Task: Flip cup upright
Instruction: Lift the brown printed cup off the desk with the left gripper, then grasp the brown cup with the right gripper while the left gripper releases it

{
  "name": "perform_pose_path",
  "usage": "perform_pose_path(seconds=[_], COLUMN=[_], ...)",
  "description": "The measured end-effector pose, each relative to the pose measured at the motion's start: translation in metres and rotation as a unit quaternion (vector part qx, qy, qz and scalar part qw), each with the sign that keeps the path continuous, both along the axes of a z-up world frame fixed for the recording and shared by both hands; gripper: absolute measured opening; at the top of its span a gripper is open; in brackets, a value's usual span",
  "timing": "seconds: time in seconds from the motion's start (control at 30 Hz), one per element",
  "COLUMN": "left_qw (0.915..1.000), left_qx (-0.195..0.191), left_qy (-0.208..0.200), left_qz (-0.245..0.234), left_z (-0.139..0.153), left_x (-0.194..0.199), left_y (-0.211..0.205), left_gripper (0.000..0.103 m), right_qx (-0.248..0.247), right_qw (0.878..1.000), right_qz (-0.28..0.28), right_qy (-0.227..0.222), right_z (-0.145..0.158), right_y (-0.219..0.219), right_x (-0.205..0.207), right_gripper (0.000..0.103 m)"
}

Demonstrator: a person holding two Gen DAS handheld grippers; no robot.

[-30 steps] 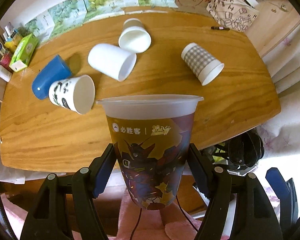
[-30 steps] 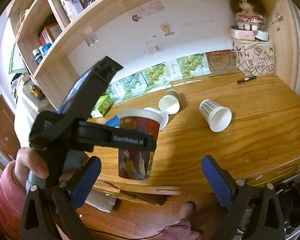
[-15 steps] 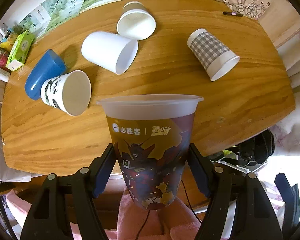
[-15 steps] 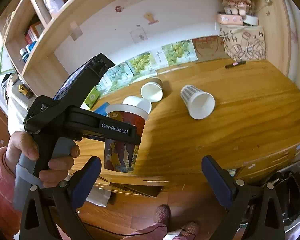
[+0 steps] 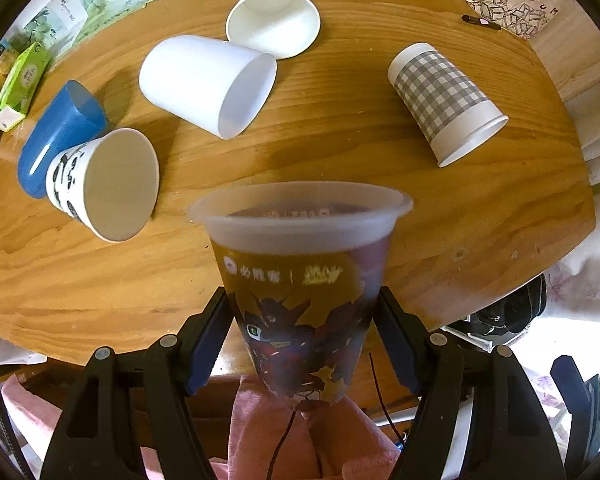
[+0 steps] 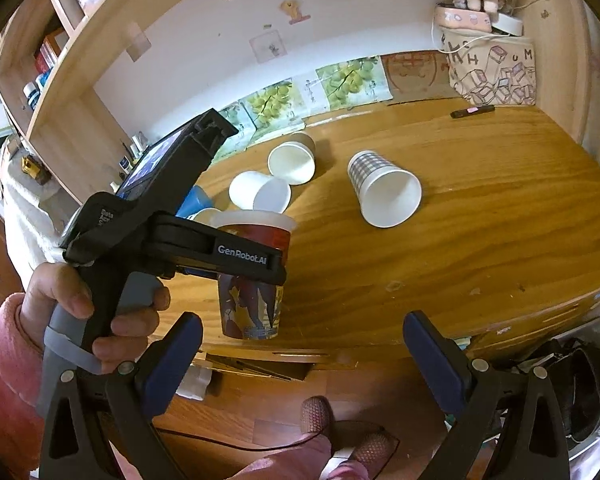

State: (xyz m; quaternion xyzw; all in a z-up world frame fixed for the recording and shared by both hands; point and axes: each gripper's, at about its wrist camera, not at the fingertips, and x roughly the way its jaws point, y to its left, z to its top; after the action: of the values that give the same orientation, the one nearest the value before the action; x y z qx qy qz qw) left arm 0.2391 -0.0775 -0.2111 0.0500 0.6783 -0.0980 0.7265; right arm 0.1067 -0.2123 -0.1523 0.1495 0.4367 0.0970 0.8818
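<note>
My left gripper [image 5: 302,340] is shut on a frosted plastic cup with a robot print [image 5: 300,280]. It holds the cup upright, mouth up, at the near edge of the wooden table [image 5: 380,128]. The right wrist view shows the same cup [image 6: 254,280] clamped in the left gripper [image 6: 248,264], its base just above the table edge. My right gripper [image 6: 300,344] is open and empty, off the table's near edge.
Several cups lie on their sides on the table: a checked one [image 5: 444,100], two white ones [image 5: 208,84] [image 5: 274,16], a panda-print one [image 5: 104,182] and a blue one [image 5: 56,136]. A green box [image 5: 18,88], a patterned bag [image 6: 492,68], a pen [image 6: 472,111].
My left gripper has carried the upright cup forward and down toward the table. The right gripper stays open.
</note>
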Motion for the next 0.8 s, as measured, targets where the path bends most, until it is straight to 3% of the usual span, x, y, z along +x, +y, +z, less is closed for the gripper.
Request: perform_pose_path(seconds=[0.27, 0.4, 0.5, 0.8], left_qw=[0.9999, 0.9994, 0.9991, 0.9974], left_qx=[-0.011, -0.027, -0.035, -0.062], left_qy=[0.008, 0.018, 0.024, 0.032], left_qz=[-0.008, -0.007, -0.002, -0.019], left_z=[-0.001, -0.001, 0.001, 0.002], left_x=[0.0, 0.003, 0.004, 0.007], left_y=[0.0, 0.004, 0.009, 0.012], left_gripper=[0.075, 0.075, 0.082, 0.082], right_qx=[-0.015, -0.011, -0.007, 0.015], right_qw=[1.0, 1.0, 1.0, 0.998], right_qz=[0.006, 0.004, 0.001, -0.029], right_qy=[0.008, 0.02, 0.026, 0.048], right_z=[-0.003, -0.008, -0.01, -0.017], right_y=[0.009, 0.015, 0.018, 0.018], right_x=[0.012, 0.019, 0.024, 0.029], right_gripper=[0.101, 0.101, 0.101, 0.101])
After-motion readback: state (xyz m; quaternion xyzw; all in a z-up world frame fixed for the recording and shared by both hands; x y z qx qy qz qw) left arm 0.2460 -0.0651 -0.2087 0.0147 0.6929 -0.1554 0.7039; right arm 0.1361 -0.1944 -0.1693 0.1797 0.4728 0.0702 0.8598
